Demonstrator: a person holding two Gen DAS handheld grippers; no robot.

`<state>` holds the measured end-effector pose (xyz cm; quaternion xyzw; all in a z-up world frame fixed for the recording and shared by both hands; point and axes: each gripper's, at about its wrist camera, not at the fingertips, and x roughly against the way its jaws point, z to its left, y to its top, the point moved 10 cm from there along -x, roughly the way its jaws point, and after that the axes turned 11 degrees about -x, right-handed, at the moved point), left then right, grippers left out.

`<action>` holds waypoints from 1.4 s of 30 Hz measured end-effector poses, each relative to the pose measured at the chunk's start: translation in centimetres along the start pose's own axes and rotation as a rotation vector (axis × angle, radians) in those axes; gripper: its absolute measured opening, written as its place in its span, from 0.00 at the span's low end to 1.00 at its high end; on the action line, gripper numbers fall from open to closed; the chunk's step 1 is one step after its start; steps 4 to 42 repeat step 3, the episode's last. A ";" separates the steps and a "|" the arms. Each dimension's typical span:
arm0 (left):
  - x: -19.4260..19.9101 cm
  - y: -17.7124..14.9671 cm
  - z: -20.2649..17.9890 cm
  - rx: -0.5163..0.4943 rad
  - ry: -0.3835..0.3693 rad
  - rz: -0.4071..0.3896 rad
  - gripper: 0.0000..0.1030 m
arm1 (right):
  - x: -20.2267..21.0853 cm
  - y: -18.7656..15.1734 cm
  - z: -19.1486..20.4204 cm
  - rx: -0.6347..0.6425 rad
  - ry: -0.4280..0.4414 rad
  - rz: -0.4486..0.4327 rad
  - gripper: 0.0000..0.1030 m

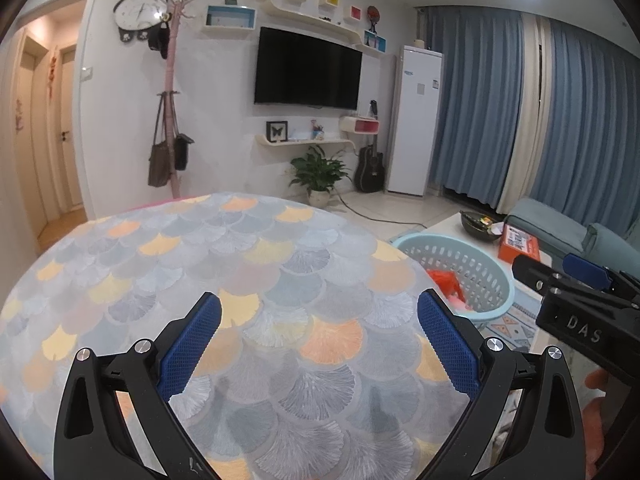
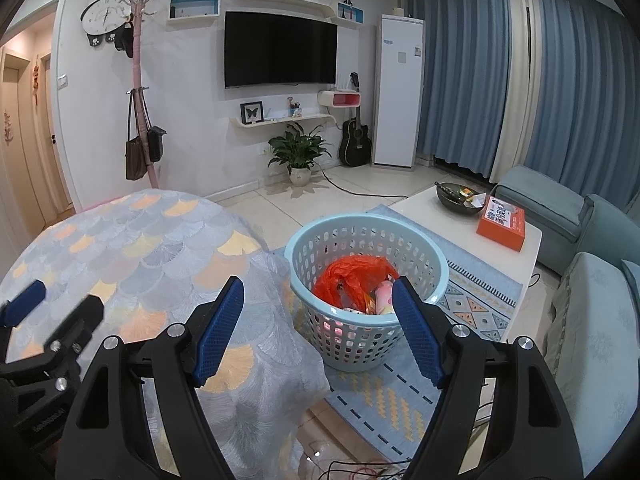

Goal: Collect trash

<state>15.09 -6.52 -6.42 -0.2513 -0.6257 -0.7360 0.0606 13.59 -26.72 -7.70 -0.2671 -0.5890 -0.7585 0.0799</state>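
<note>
A light blue perforated basket stands on the rug beside the round table; inside lie an orange plastic bag and other wrappers. In the left wrist view the same basket shows at the table's right edge. My left gripper hovers over the table with its blue pads wide apart and nothing between them. My right gripper hangs open above the table's edge, its right finger in front of the basket, holding nothing. Each gripper appears at the side of the other's view.
The round table wears a fan-patterned cloth. A white coffee table carries a dark bowl and an orange box. A blue-grey sofa lines the right side. Cables lie on the floor below.
</note>
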 end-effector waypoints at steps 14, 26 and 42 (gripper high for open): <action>0.2 0.3 0.0 -0.005 0.012 -0.001 0.93 | 0.5 0.2 0.3 0.007 0.001 -0.002 0.70; 0.2 0.3 0.0 -0.005 0.012 -0.001 0.93 | 0.5 0.2 0.3 0.007 0.001 -0.002 0.70; 0.2 0.3 0.0 -0.005 0.012 -0.001 0.93 | 0.5 0.2 0.3 0.007 0.001 -0.002 0.70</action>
